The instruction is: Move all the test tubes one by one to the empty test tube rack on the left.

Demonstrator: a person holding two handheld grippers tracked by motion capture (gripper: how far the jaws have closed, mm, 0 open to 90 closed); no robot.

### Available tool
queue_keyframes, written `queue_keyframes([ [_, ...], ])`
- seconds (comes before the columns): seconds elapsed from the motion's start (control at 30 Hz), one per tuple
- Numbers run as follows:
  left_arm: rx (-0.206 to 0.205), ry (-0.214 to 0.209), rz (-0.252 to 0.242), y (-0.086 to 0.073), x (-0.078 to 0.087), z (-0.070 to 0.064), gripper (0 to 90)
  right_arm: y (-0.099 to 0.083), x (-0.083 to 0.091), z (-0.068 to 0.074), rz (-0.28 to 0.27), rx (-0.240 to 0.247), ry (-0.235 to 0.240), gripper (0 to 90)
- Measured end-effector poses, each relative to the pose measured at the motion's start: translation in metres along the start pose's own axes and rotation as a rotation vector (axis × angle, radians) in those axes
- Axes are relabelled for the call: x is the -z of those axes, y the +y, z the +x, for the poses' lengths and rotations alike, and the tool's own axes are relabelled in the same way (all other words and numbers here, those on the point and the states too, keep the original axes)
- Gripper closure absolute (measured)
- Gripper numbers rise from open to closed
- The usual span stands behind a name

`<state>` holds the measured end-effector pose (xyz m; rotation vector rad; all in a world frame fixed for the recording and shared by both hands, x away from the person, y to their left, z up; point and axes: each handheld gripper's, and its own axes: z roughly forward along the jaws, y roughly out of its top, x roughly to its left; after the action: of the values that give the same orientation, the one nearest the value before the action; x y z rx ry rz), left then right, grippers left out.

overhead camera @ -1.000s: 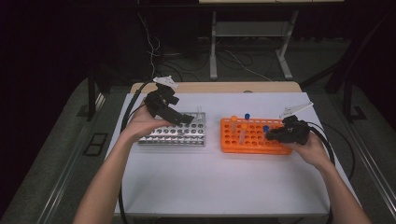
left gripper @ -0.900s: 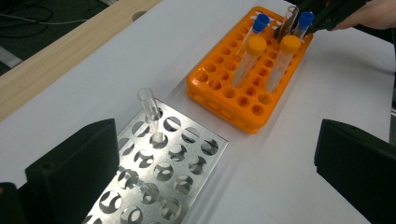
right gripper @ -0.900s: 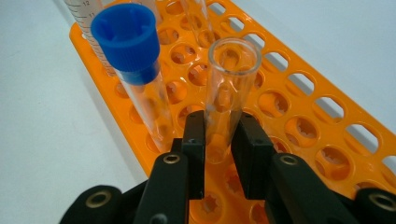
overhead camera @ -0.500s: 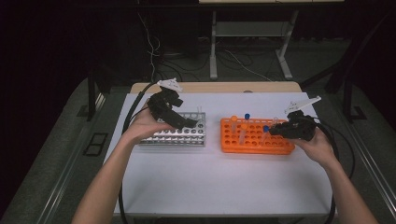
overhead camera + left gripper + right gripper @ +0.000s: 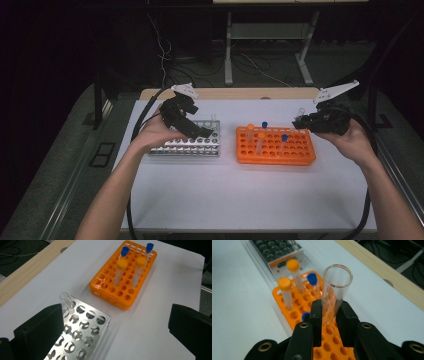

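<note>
The right gripper (image 5: pixel 329 312), now lifted clear above the orange rack (image 5: pixel 337 345), pinches an uncapped glass tube (image 5: pixel 334 290); the left gripper (image 5: pixel 115 327) hovers spread.

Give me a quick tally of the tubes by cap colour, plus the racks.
Orange-capped tubes: 2, in the orange rack
Blue-capped tubes: 2, in the orange rack
Uncapped clear tubes: 2, one in the metal rack, one held in the right gripper
Racks: 2
Total: 6 tubes, 2 racks
</note>
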<state>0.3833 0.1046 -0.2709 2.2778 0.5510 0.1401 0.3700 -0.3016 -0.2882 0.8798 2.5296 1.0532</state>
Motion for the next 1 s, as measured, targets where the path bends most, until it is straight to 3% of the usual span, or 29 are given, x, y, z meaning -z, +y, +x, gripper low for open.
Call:
queue_keyframes([
  [0.23,-0.029,-0.014,0.007,0.007,0.001,-0.007,0.0,0.03,0.002,0.021,-0.002,0.08,0.038,75.0],
  [0.4,-0.059,-0.034,0.021,0.015,-0.002,-0.013,0.0,0.047,-0.007,0.042,0.009,0.143,0.095,75.0],
  [0.7,-0.136,-0.091,0.072,0.031,-0.013,-0.03,3.0,0.066,-0.04,0.086,0.081,0.255,0.198,75.0],
  [1.0,-0.214,-0.16,0.128,0.038,-0.024,-0.044,16.5,0.074,-0.075,0.113,0.118,0.29,0.292,75.0],
])
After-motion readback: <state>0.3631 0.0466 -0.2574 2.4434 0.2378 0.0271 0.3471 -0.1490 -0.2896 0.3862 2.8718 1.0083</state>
